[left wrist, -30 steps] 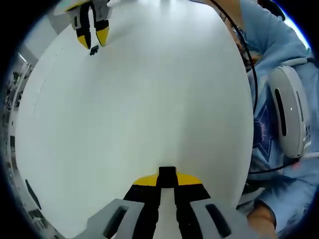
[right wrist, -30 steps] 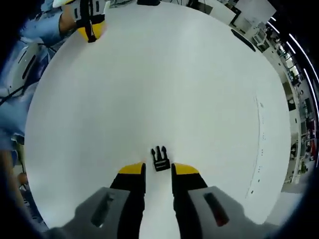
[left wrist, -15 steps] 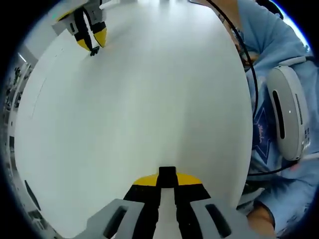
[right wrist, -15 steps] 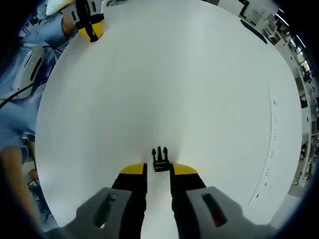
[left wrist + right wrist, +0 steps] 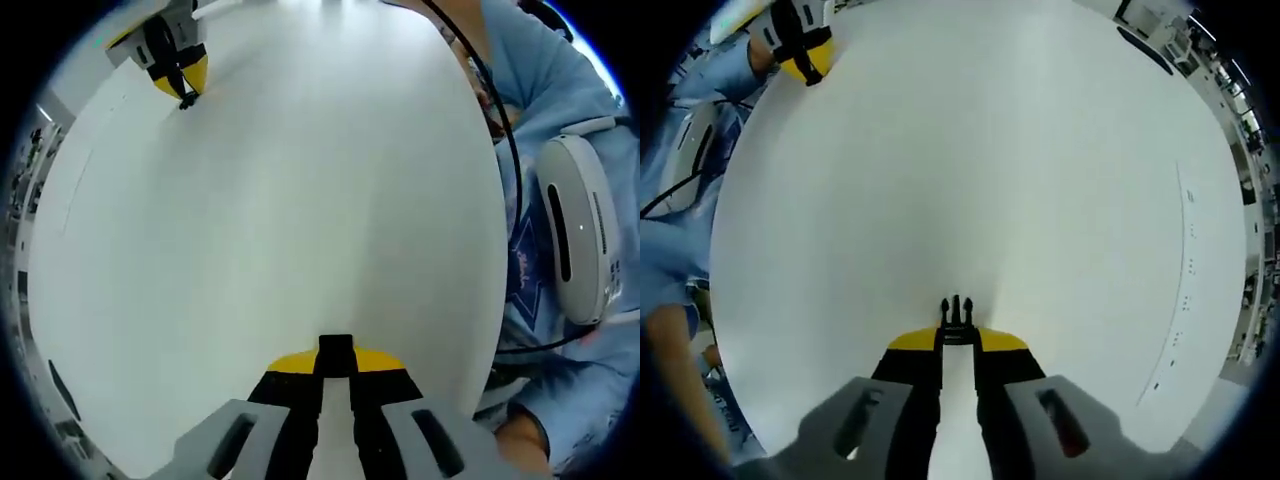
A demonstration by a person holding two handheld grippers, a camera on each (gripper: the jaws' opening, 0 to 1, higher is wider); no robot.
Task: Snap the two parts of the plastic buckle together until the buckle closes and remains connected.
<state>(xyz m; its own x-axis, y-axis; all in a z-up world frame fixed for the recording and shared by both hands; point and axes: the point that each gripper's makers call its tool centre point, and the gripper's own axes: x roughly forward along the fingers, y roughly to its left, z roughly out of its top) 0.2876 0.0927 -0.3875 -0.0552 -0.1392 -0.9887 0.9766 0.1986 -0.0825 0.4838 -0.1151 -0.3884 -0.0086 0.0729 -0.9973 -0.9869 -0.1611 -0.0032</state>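
My left gripper (image 5: 335, 366) is shut on the black socket half of the buckle (image 5: 335, 349), which pokes out between its yellow-tipped jaws low over the white table (image 5: 300, 200). My right gripper (image 5: 957, 338) is shut on the black pronged half (image 5: 956, 309), its prongs sticking forward past the tips. In the left gripper view the right gripper (image 5: 178, 78) shows far off at the top left, the pronged half (image 5: 186, 100) at its tip. In the right gripper view the left gripper (image 5: 803, 58) sits at the top left. The two halves are far apart across the table.
A person in a blue shirt (image 5: 560, 120) stands along the table's right edge in the left gripper view, with a white device (image 5: 575, 230) and a black cable (image 5: 500, 130). A blue sleeve (image 5: 670, 260) shows at the left of the right gripper view. Room clutter lies beyond the table's rim (image 5: 1200, 250).
My right gripper's jaws have shut on the pronged half, which lay between them before. The left gripper has held still with the socket half.
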